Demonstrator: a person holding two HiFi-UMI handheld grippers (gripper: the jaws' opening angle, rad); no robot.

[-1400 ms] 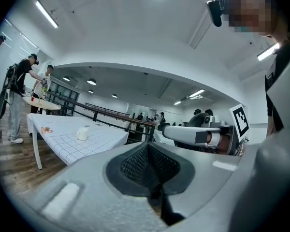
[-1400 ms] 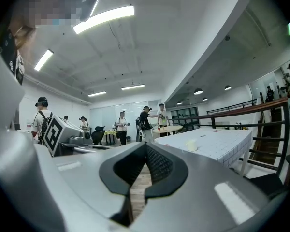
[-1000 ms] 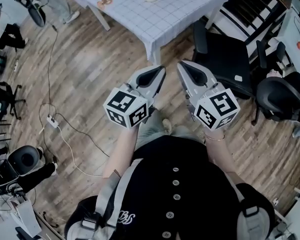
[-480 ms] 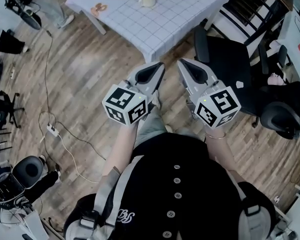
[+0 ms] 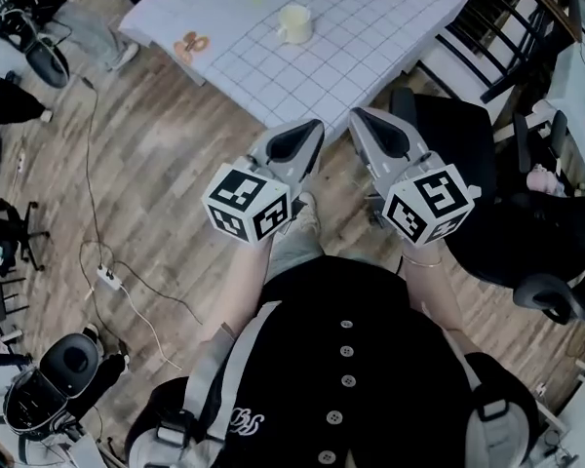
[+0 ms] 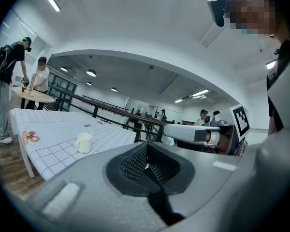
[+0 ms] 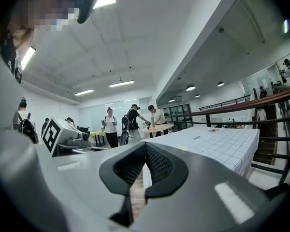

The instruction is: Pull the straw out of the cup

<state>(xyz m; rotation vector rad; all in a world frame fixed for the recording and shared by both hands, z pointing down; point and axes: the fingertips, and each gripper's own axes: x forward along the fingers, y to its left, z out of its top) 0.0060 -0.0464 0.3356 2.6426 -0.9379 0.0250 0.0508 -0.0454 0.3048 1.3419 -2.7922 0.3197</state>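
A cream cup [image 5: 294, 23] with a handle stands on a table under a white checked cloth [image 5: 370, 27], far ahead of both grippers. In the left gripper view the cup [image 6: 84, 142] shows left of the jaws; I make out no straw in it. My left gripper [image 5: 310, 133] and right gripper [image 5: 361, 121] are held side by side above the wooden floor, short of the table's near corner. The left gripper [image 6: 146, 156] is shut on nothing, and so is the right gripper [image 7: 145, 158].
An orange mark [image 5: 188, 45] lies at the cloth's left end. Black chairs [image 5: 468, 135] stand to the right of the table. A cable and power strip [image 5: 107, 274] lie on the floor at left. People stand at a round table [image 6: 34, 96] further off.
Both grippers have travelled forward together towards the table, still shut. The table and cup now sit lower and nearer in the head view.
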